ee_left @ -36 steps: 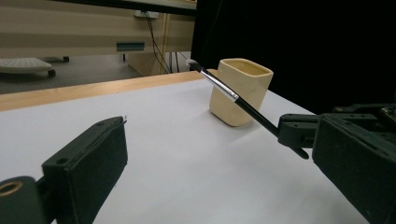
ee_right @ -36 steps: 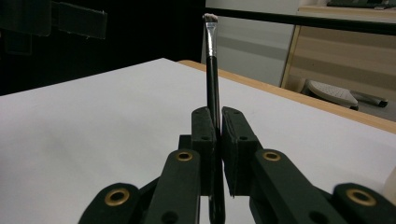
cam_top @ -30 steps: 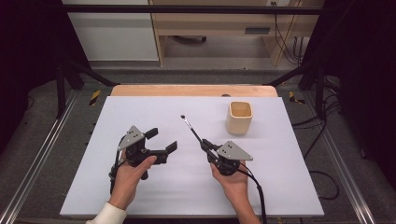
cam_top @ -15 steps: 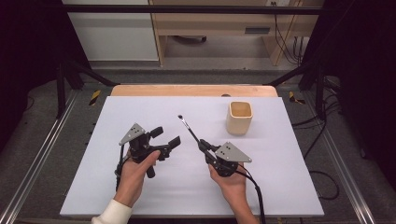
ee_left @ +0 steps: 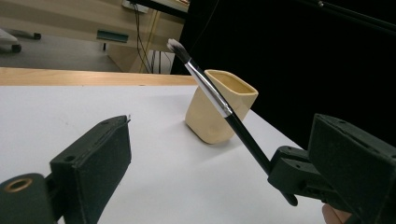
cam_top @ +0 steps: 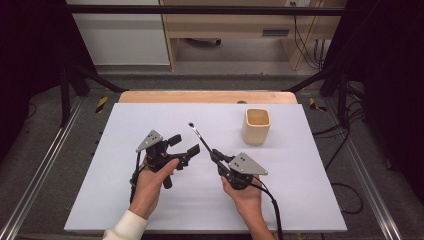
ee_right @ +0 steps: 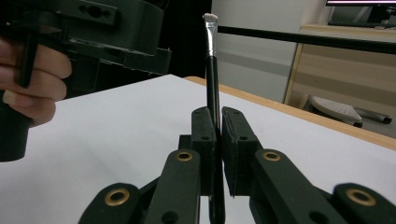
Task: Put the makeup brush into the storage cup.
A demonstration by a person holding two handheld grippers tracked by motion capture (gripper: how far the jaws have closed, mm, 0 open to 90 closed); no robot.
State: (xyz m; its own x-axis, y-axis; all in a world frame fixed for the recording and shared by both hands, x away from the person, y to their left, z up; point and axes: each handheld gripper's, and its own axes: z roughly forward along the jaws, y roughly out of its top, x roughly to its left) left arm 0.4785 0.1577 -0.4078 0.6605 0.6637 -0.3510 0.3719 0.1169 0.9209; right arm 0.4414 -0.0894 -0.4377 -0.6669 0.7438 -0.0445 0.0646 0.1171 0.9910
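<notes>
My right gripper (cam_top: 216, 156) is shut on the black handle of a thin makeup brush (cam_top: 199, 135). The brush slants up and away, with its pale bristle tip highest. In the right gripper view the pads (ee_right: 205, 135) clamp the brush (ee_right: 212, 70) upright between them. My left gripper (cam_top: 185, 145) stands open just left of the brush, jaws wide and nothing between the pads. The left gripper view looks past its own jaws at the brush (ee_left: 210, 88), with the right gripper's jaws (ee_left: 292, 175) shut around the handle. A cream square cup (cam_top: 257, 126) stands upright at the back right.
Both hands work over a white board (cam_top: 125, 200) on the table, which has a wooden strip (cam_top: 205, 97) along its far edge. Dark metal frame legs and cables flank the table. In the right gripper view the person's hand (ee_right: 28, 79) holds the left gripper at the left.
The left gripper has drifted a little to the right and away, closer to the brush. The right gripper and the brush have stayed put.
</notes>
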